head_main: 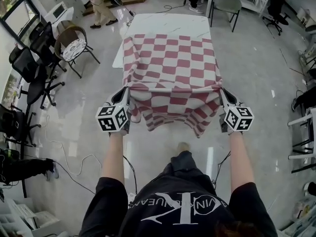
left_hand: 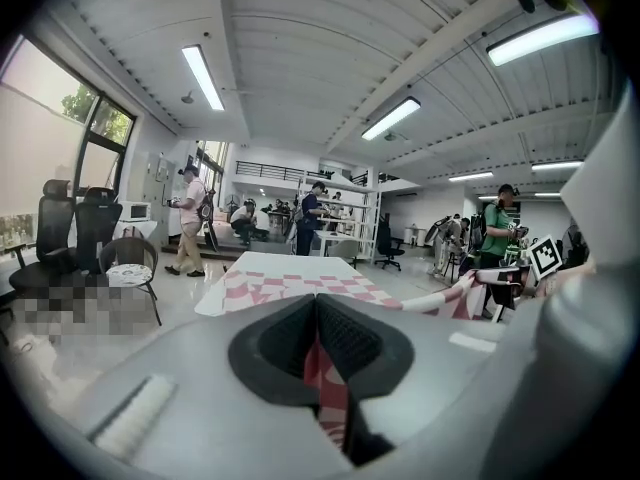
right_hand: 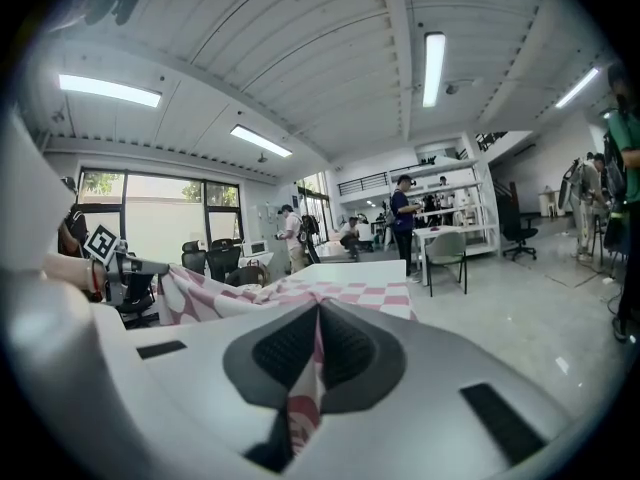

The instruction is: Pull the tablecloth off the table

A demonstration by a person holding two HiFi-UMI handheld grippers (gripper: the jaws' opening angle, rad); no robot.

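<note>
At 6 o'clock in the head view, closest to me, both my forearms reach forward. My left gripper (head_main: pixel 126 92), at 9 o'clock, is clenched on one near corner of the tablecloth (head_main: pixel 170 65). My right gripper (head_main: pixel 220 92), at 3 o'clock, is clenched on the other near corner. In each gripper view a thin strip of the fabric is squeezed between dark ribbed pads (left_hand: pixel 350 343) that meet on it.

The tablecloth is checked in red and white squares. Its near edge is drawn taut between the two grippers, and below that line it sags toward 6 o'clock in loose folds. Farther on, it lies flat over the table (head_main: pixel 168 21), whose white top is bare at 12 o'clock.

The table's near edge and legs are hidden under the cloth, and the pinched corner tips are buried in the pads. Beyond, chairs (head_main: pixel 74 46) stand at 10 o'clock, and a person (head_main: pixel 98 4) at 11 o'clock is too small to make out.
</note>
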